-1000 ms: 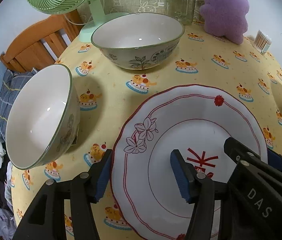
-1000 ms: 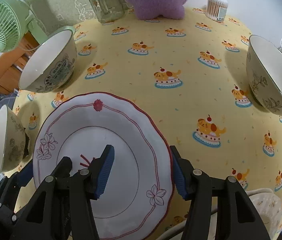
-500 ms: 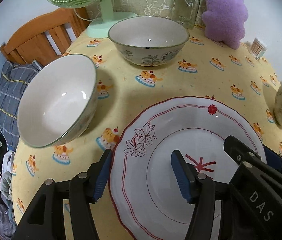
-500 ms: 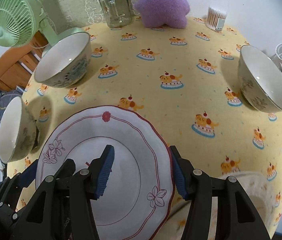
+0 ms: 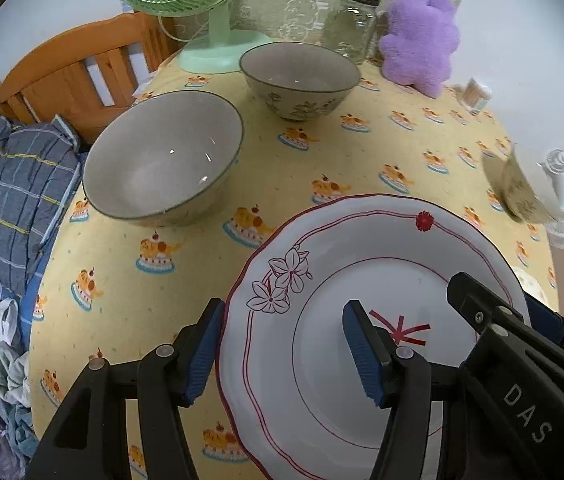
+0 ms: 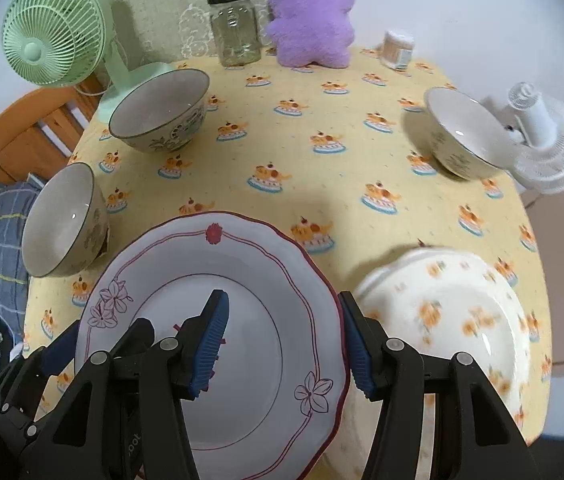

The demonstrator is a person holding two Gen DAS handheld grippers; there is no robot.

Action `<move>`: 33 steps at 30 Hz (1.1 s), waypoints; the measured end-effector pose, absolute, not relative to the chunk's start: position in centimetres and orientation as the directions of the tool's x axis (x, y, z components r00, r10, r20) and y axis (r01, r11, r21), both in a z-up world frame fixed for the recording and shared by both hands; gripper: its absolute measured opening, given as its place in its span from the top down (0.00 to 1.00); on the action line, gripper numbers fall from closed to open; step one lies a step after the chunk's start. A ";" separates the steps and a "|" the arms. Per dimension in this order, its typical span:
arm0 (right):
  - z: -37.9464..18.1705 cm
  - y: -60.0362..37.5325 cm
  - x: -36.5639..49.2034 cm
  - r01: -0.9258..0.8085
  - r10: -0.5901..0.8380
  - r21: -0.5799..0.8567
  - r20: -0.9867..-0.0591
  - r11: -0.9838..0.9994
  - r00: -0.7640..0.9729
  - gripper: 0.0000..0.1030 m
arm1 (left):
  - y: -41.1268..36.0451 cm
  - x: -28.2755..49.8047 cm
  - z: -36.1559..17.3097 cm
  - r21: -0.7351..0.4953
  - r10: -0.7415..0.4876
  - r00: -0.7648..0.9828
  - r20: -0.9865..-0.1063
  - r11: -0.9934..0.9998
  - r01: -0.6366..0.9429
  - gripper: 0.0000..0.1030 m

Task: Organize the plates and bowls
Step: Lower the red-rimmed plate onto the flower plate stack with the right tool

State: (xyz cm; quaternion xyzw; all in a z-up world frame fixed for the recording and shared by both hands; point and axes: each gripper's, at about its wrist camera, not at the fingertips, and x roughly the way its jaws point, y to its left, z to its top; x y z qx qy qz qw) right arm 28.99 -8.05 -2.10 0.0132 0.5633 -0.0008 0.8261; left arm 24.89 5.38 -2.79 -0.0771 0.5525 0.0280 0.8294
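Left claw (image 5: 282, 352) and right claw (image 6: 282, 340) each clamp opposite rims of the red-trimmed plate (image 6: 242, 320), lifted above the desk (image 6: 322, 184).

Green fan (image 6: 54, 36) upper left, glass jar (image 6: 236, 28) and purple plush (image 6: 310, 16) top centre, white fan (image 6: 542, 140) right.
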 end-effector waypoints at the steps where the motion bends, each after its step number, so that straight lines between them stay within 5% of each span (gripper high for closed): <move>1: -1.8 -8.2 28.4 0.031 0.003 0.015 -0.929 0.999 0.369 0.42 | 5.2 24.4 -2.6 -0.106 -0.054 0.391 -0.919 0.988 -0.113 0.41; 17: 1.0 -14.9 22.9 0.222 -0.094 -0.001 -0.908 0.975 0.409 0.42 | -1.8 22.1 -0.8 -0.126 -0.138 0.410 -0.901 0.990 0.058 0.41; 33: -1.0 -26.0 24.0 0.147 -0.021 0.033 -0.935 0.989 0.353 0.43 | -12.0 22.7 -2.9 -0.105 -0.084 0.353 -0.932 0.994 -0.041 0.41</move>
